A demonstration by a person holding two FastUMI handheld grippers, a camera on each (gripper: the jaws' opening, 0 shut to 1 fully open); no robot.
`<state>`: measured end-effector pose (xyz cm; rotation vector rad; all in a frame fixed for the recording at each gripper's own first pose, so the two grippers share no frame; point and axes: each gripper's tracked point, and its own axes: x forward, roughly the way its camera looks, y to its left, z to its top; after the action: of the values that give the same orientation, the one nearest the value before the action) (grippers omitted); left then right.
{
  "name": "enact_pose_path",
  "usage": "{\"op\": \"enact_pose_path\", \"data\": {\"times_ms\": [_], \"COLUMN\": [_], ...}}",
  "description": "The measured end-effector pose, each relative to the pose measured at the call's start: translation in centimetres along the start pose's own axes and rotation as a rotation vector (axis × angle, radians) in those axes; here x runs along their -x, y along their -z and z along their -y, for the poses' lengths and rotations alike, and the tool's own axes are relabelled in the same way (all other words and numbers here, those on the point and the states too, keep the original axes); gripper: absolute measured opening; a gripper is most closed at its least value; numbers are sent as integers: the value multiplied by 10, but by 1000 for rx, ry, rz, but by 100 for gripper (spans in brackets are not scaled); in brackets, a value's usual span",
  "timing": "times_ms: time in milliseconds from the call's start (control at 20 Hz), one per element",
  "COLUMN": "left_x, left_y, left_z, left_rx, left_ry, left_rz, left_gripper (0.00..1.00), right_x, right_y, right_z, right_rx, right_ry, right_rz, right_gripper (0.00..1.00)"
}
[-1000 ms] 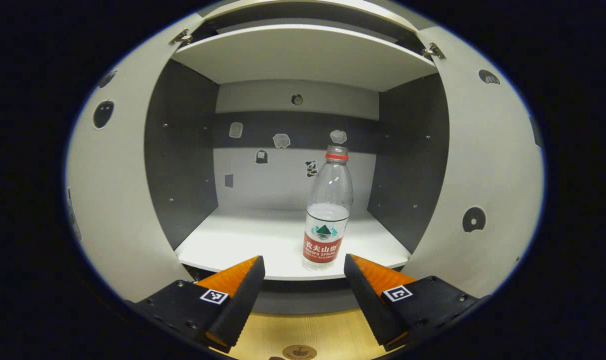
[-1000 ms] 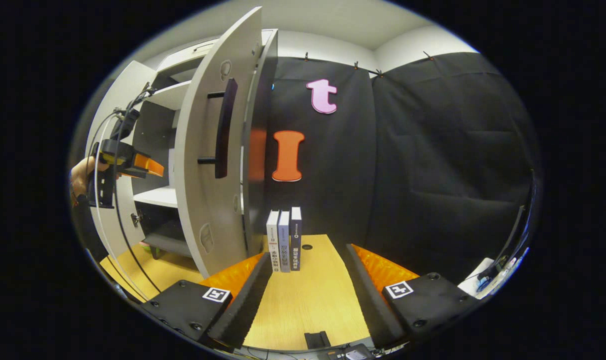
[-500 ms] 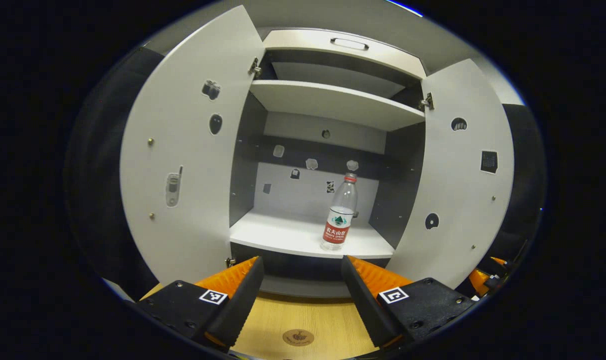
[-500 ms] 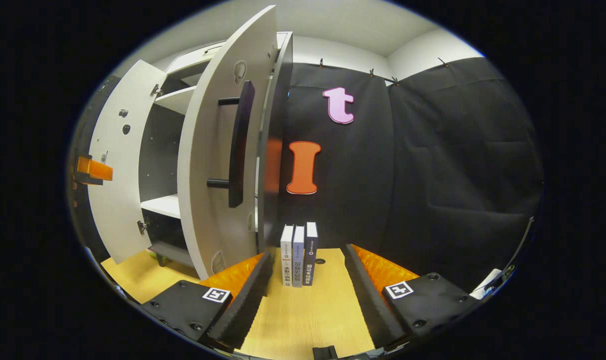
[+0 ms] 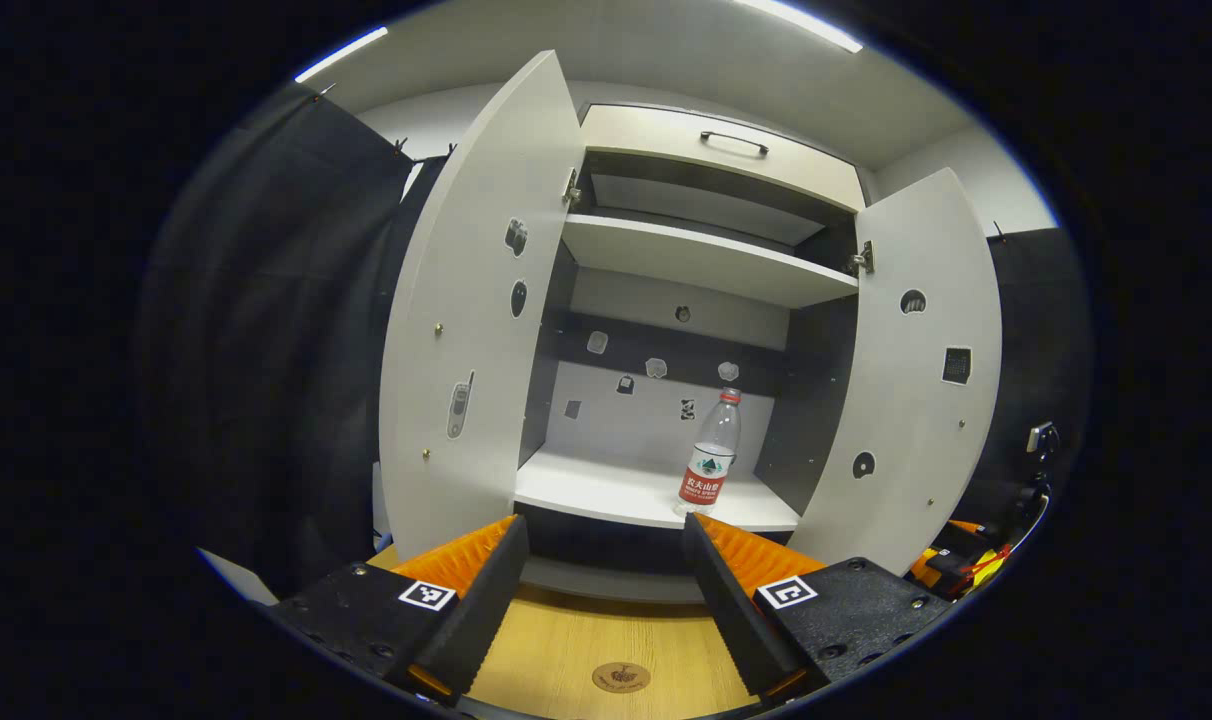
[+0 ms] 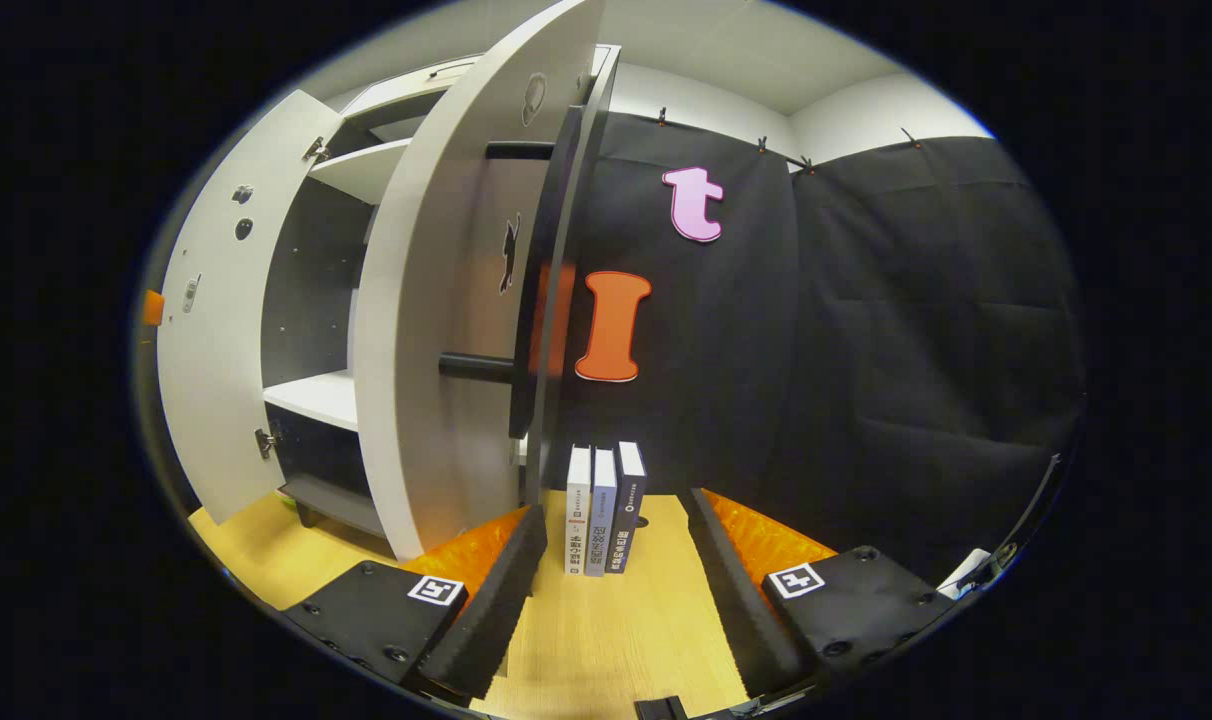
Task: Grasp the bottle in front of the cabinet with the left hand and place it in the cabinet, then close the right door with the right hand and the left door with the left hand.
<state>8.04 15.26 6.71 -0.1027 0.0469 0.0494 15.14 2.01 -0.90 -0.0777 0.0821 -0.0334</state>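
In the left gripper view, both white cabinet doors stand wide, leaving open room between. A clear plastic bottle with red label stands upright at the lower shelf's right front edge. The left gripper hangs level over the wooden table, fingers apart, empty.

In the right gripper view, the right gripper points past the near door's black bar handle toward three upright books, fingers apart.

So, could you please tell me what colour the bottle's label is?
Red on the water bottle, white above; clearest in the left gripper view.
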Motion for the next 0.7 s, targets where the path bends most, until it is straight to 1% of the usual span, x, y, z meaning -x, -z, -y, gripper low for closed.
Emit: {"op": "enact_pose_path", "data": {"times_ms": [150, 200, 350, 450, 500, 550, 650, 700], "left_x": [-2, -1, 2, 3, 5, 7, 10, 11], "left_y": [0, -2, -12, -19, -22, -23, -25, -26], "left_z": [-13, -16, -23, -29, -31, -33, -39, -44], "left_rx": [-4, -7, -26, -34, -31, -26, -17, -13], "left_ry": [30, 37, 43, 41, 40, 40, 35, 25], "left_rz": [1, 5, 32, 51, 59, 63, 67, 68], "left_gripper": [95, 95, 95, 95, 95, 94, 94, 95], "right_x": [3, 4, 8, 8, 6, 6, 5, 3], "right_y": [-1, -2, 0, -5, -6, -7, -9, -11], "right_z": [-5, -12, -54, -71, -82, -94, -117, -124], "right_rx": [-11, -18, -48, -36, -30, -33, -38, -32], "right_ry": [28, 23, -54, -55, -66, -91, -142, -149], "right_rz": [12, 15, 10, 25, 25, 19, 14, 17], "right_gripper": [94, 94, 94, 94, 90, 94, 94, 94]}}
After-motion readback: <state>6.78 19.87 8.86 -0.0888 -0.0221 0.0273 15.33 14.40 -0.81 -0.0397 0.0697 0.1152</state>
